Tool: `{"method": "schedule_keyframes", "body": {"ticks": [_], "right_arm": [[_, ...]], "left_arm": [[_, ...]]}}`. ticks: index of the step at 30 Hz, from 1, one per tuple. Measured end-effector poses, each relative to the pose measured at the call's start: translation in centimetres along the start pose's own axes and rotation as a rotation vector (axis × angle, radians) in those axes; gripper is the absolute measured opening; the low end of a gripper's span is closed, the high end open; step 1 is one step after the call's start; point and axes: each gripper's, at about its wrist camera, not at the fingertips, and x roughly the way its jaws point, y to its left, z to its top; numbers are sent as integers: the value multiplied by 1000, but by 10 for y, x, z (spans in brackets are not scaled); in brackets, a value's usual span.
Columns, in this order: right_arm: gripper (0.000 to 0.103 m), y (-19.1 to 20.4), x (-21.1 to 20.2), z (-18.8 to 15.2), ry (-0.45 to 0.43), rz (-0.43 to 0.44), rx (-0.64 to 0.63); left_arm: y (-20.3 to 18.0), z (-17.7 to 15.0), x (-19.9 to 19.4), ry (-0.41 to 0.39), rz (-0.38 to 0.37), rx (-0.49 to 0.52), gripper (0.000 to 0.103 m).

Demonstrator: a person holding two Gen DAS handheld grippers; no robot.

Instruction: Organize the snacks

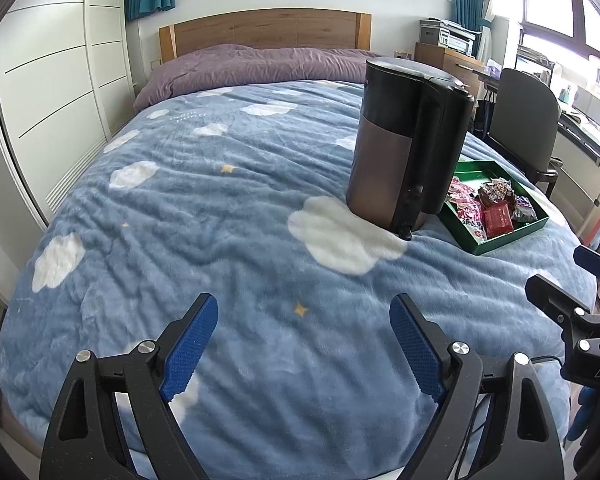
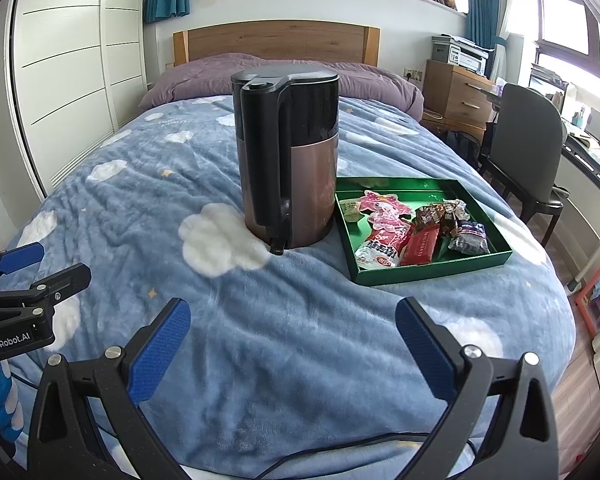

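Both the left gripper (image 1: 304,344) and right gripper (image 2: 292,350) hung wide open and empty, apparently done, snacks (image 2: 412,232) already in the green tray (image 2: 432,272)

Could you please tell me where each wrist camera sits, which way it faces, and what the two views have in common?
Left wrist: on the left gripper, low at the bed's foot, facing the headboard; its open blue fingers show, the right gripper at the right edge.
Right wrist: on the right gripper, same heading, slightly further right; open fingers show, left gripper at the left edge.
Shared: kettle, green tray of snacks, cloud blanket.
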Motion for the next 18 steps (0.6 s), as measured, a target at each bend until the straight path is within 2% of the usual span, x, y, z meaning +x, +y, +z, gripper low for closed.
{"method": "schedule_keyframes", "body": {"ticks": [18], "right_arm": [[103, -4, 0, 1, 2, -12, 6]], "left_arm": [[1, 0, 1, 11, -7, 3, 84]]}}
